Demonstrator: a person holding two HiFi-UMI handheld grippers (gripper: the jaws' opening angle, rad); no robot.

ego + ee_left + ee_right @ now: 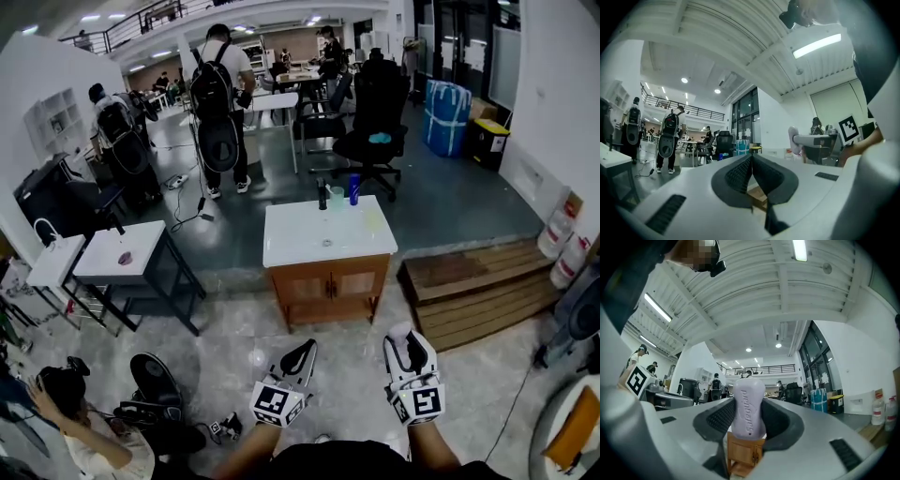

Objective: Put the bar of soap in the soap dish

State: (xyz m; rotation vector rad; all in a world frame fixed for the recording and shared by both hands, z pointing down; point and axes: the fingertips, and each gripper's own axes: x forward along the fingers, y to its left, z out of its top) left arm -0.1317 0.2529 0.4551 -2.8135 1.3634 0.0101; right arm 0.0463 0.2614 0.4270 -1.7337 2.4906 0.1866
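Standing clamped between right jaws: soap [749,406]

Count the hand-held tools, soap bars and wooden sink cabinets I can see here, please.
White hand-held tools: 2, left tool and right tool
Lavender oval soap bar, gripped by right tool: 1
Wooden cabinet with white sink top: 1
Total: 4

head: high, steeply down, far | gripper views: low, roughly level, forward — all share wooden cabinet [328,281]
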